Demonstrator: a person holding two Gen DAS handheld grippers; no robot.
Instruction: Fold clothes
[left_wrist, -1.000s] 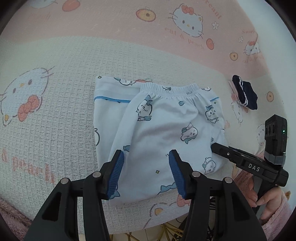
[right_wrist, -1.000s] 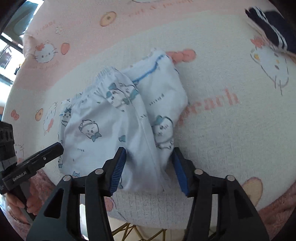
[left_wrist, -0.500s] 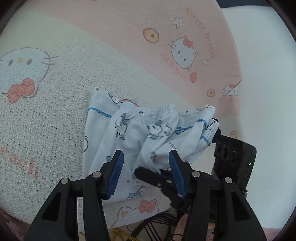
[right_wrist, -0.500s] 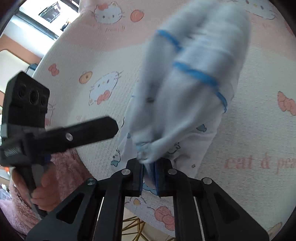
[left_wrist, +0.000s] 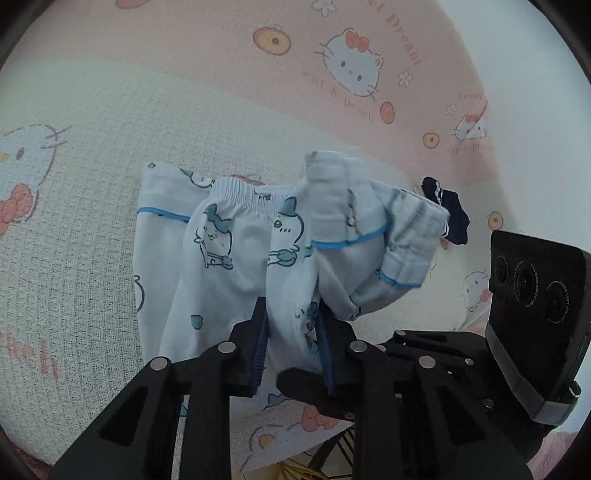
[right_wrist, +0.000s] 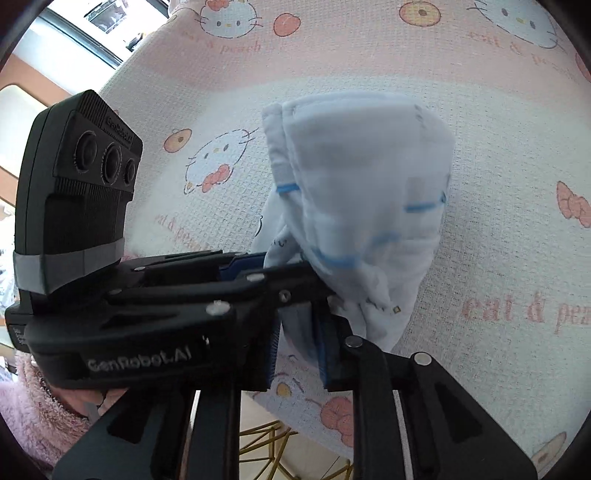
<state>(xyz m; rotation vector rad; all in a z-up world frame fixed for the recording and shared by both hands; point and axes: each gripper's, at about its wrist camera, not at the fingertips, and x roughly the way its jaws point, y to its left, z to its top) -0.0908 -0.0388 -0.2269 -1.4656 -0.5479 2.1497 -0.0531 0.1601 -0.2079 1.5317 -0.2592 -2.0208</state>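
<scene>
Light blue printed children's trousers (left_wrist: 221, 251) with blue piping lie half folded on the Hello Kitty cover (left_wrist: 74, 258). My left gripper (left_wrist: 291, 350) is shut on the near edge of the trousers. My right gripper (right_wrist: 299, 343) is shut on the same garment (right_wrist: 369, 206) and holds its bunched end lifted above the cover. The two grippers sit side by side, almost touching; the right one (left_wrist: 424, 362) shows in the left wrist view and the left one (right_wrist: 207, 295) in the right wrist view.
A dark navy sock (left_wrist: 448, 210) lies on the cover behind the trousers. The cover's near edge (right_wrist: 314, 417) drops off just under the grippers, with gold chair legs (right_wrist: 266, 443) below. A pink fluffy sleeve (right_wrist: 44, 413) is at lower left.
My left gripper has shut on the trousers' near edge. My right gripper, shut on the cloth since half a second ago, has carried the lifted end over beside the left gripper.
</scene>
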